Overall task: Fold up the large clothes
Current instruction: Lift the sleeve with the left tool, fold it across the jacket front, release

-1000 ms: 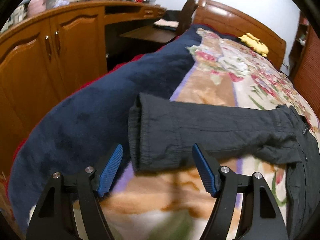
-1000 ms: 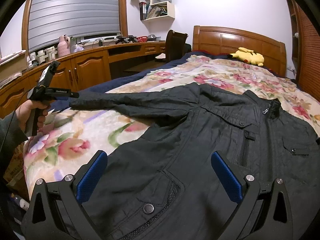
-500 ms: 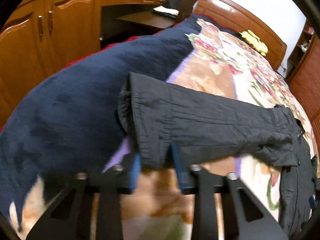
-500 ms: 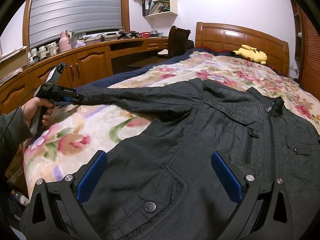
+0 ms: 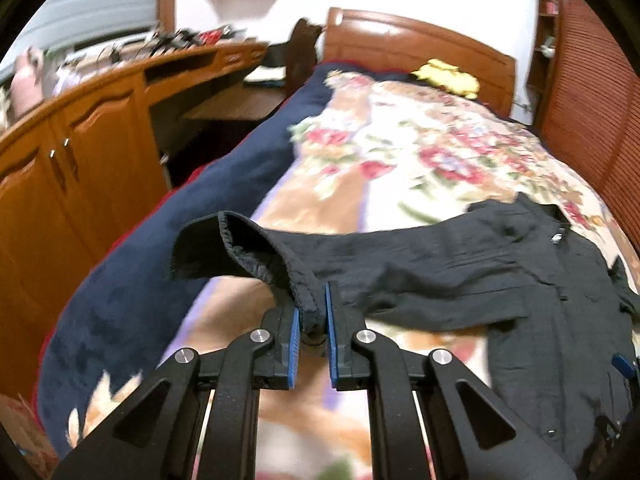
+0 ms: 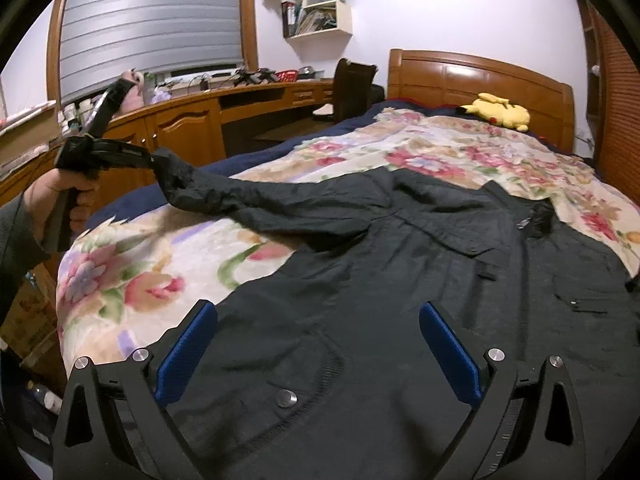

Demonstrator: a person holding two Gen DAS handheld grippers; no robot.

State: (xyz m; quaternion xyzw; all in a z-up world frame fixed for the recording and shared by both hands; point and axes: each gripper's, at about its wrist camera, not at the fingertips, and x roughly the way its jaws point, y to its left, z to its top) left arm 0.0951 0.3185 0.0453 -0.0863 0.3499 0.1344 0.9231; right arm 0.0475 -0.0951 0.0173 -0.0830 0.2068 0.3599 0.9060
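Right gripper (image 6: 316, 344): held wide open over the jacket's lower front; nothing is gripped.
Jacket (image 6: 420, 280): spread flat, front up, on the floral blanket (image 6: 160, 264) of the bed.
Left gripper (image 5: 311, 316): jaws just closed, now clamped on the sleeve cuff (image 5: 280, 264).
Sleeve: seen lifted off the blanket at the cuff end.
Plush toy (image 6: 498, 110): seen lying by the headboard (image 6: 480, 76).

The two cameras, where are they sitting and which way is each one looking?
Left wrist: on the left hand-held gripper, looking along its fingers up the bed; its pads have just closed on the jacket cuff.
Right wrist: on the right hand-held gripper, open over the jacket's body; the person's left hand shows.
Both show jacket, bed, yellow toy.
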